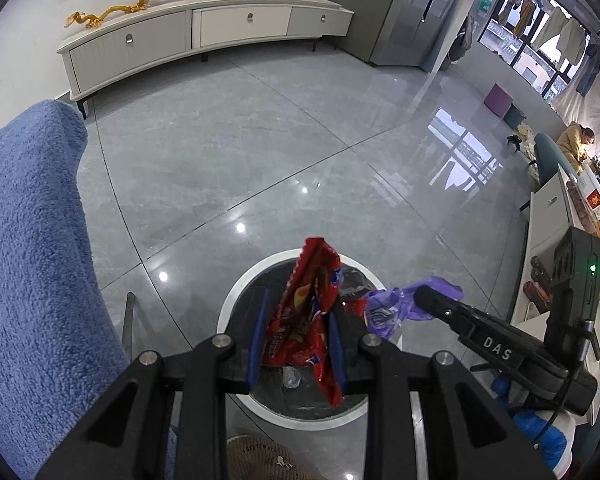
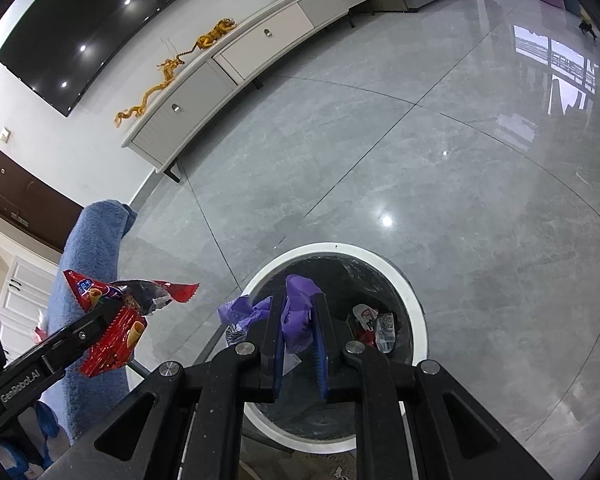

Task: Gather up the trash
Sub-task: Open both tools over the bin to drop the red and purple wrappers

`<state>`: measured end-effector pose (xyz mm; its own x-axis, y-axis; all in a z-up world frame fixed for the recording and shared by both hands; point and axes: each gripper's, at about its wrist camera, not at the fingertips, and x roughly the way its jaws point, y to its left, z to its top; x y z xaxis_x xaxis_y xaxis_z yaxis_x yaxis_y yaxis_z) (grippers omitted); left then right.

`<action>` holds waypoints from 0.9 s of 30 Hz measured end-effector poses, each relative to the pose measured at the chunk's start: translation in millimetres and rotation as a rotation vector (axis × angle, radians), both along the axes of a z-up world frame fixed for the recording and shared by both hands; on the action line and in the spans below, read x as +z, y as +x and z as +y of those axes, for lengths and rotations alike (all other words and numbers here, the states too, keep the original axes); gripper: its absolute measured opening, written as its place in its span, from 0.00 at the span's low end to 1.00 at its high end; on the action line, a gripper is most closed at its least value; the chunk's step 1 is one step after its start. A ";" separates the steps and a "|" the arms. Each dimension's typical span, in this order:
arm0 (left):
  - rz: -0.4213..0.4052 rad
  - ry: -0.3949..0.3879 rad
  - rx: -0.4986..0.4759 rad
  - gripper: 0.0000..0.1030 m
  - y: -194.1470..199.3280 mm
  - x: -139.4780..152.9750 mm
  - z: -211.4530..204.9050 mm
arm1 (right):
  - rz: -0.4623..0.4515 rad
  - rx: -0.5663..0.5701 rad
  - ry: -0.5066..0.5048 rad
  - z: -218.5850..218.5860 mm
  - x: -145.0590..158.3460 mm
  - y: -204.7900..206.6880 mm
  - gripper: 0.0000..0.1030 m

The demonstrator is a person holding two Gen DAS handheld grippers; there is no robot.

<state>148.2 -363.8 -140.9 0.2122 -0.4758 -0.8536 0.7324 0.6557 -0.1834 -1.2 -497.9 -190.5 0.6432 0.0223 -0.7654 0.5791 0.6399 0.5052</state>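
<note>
A round trash bin with a white rim [image 1: 236, 296] and dark liner stands on the floor below both grippers; it also shows in the right wrist view [image 2: 412, 292]. My left gripper [image 1: 298, 340] is shut on a crumpled red snack wrapper [image 1: 308, 308], held over the bin mouth; the wrapper also shows in the right wrist view [image 2: 116, 320]. My right gripper [image 2: 298, 332] is shut on a crumpled purple plastic wrapper [image 2: 296, 312], also over the bin; it shows in the left wrist view [image 1: 396, 304]. Some trash [image 2: 376, 324] lies inside the bin.
A blue fleecy sofa arm [image 1: 32, 264] stands at the left, close to the bin. A long white TV cabinet [image 1: 204, 36] lines the far wall. A cluttered desk [image 1: 548, 240] is at the right. Glossy grey tile floor [image 1: 260, 140] spreads between.
</note>
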 end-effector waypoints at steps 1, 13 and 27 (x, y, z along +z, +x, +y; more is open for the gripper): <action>0.002 0.002 -0.002 0.26 -0.7 -1.1 -0.3 | 0.005 0.003 -0.002 0.3 -1.1 1.6 0.13; 0.010 -0.004 -0.001 0.30 1.8 -2.0 0.1 | 0.038 0.010 -0.008 3.0 -9.2 9.3 0.13; 0.016 -0.003 -0.003 0.33 4.3 -3.0 -1.0 | 0.051 0.006 -0.001 3.0 -12.1 7.8 0.13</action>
